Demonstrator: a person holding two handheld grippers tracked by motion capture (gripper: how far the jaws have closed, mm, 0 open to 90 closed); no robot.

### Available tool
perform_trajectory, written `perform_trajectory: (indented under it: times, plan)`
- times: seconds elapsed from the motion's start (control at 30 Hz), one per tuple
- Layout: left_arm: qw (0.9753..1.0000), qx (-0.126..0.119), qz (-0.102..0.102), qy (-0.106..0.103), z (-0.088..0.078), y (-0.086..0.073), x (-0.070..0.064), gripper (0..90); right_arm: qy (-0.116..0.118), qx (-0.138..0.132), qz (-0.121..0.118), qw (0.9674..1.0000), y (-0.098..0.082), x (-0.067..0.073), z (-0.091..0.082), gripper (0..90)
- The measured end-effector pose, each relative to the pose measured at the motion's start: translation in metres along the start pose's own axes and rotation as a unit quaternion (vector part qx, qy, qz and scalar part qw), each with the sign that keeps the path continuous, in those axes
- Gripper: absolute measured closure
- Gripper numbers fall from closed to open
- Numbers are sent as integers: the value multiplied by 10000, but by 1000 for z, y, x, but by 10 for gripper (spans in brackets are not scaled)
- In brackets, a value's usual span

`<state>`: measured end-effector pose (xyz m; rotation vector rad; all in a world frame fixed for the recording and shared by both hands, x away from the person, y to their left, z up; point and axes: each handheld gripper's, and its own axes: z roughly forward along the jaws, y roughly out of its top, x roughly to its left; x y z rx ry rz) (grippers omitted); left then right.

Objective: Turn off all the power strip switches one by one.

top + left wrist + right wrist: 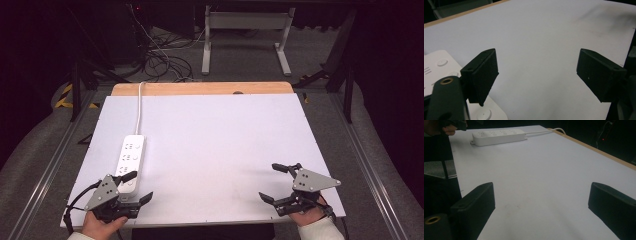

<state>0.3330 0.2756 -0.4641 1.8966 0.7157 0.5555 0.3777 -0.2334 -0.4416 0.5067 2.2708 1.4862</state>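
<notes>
1. My left gripper (136, 186), jaws spread and empty, sits at the table's (225, 140) near left corner.
2. My right gripper (273, 182), jaws likewise spread and empty, sits at the near right corner.
3. The white power strip (130, 157) lies along the left edge, its near end beside the left gripper.

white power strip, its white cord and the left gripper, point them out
white power strip (131, 159), high view, middle of its top face
white cord (139, 107), high view, mid-length
left gripper (134, 186), high view, between the open fingertips
</notes>
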Motion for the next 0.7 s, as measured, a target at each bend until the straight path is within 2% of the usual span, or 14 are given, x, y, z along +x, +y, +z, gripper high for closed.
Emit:
perform_trajectory:
  times: [0.13, 0.33, 0.43, 0.57, 0.7]
  plan:
    - [9996, -66, 200, 164, 0, 4, -4, 183, -5, 38, 34, 10000, 0, -1, 1, 76]
    - [9996, -209, 35, 200, -2, 6, -3, 179, -28, 62, 144, 9999, -1, -3, 1, 75]
    - [9995, -269, -70, 174, -3, 6, -1, 179, -27, 61, 122, 9999, -1, -2, 2, 75]
    - [9993, -315, -62, 163, -4, 6, 0, 179, -23, 64, 132, 9999, -1, -3, 2, 75]
    - [9994, -307, -160, 34, -5, 7, 1, 178, -13, 61, 144, 9999, -1, -3, 2, 75]
